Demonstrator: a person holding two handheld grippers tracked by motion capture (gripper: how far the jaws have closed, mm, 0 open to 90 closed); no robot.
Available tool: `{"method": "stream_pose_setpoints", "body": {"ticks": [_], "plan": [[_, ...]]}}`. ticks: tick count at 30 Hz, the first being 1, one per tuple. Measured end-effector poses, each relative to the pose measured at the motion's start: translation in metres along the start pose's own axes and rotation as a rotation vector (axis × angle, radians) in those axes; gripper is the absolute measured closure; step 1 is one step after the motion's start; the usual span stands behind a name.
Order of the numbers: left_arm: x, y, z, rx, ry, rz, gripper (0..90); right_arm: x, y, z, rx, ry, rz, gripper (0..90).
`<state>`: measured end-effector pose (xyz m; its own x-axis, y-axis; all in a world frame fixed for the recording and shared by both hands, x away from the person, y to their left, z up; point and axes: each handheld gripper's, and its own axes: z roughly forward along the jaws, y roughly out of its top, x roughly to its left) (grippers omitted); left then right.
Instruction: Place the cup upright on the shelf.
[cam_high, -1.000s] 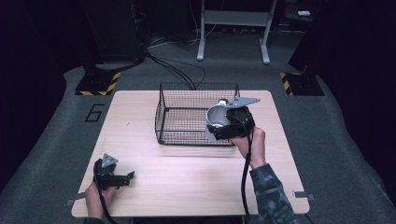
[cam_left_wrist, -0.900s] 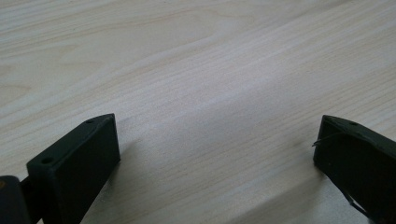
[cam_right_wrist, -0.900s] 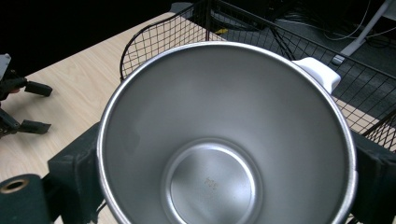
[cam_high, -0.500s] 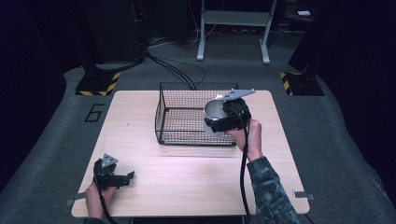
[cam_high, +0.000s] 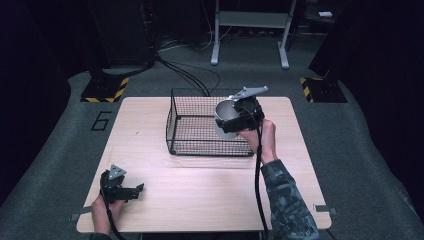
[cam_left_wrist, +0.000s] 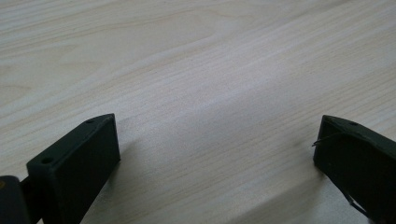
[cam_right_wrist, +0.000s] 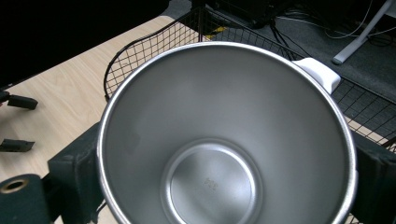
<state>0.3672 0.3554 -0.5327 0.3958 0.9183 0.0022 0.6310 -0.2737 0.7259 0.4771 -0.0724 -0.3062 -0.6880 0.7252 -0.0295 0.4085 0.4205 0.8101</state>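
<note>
Over on the left, we are resting the left gripper (cam_high: 131, 190) low on the table (cam_high: 210, 200) near its front corner, its jaws spread wide with nothing but bare wood between them. Moving rightward, we are passing the wire basket (cam_high: 172, 125), which is sitting toward the back of the table. Farther right, we are holding the right gripper (cam_high: 231, 119) above the basket's right end, its jaws clamping the steel cup (cam_right_wrist: 224, 140) from either side of the wall, so the cup is hanging in the air over the basket rather than standing in it. In the right gripper view we are looking straight down into its polished inside, a white piece (cam_right_wrist: 320, 74) showing at the far rim. We are judging the cup as rigid, fairly light and smooth, so likely slippery under the pads. Pressing on opposite sides of the wall just below the rim seems the safest grip, since the rolled lip should be keeping it from sliding out.
</note>
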Motion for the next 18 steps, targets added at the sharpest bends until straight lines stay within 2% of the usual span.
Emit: {"method": "stream_pose_setpoints", "body": {"ticks": [11,12,17,18], "plan": [[0.0,0.0,0.0,-0.002,0.0,0.002,0.3,-0.008,0.008,0.017,0.021,-0.004,0.007,6.4],[0.0,0.0,0.0,-0.002,0.0,0.002,0.3,-0.008,0.008,0.018,0.03,-0.003,0.025,6.4],[0.0,0.0,0.0,0.0,0.0,0.0,0.2,-0.015,0.011,0.028,0.029,-0.01,0.02,6.5],[0.0,0.0,0.0,-0.002,0.0,0.002,0.3,-0.015,0.012,0.029,0.041,-0.011,0.035,6.4]]}}
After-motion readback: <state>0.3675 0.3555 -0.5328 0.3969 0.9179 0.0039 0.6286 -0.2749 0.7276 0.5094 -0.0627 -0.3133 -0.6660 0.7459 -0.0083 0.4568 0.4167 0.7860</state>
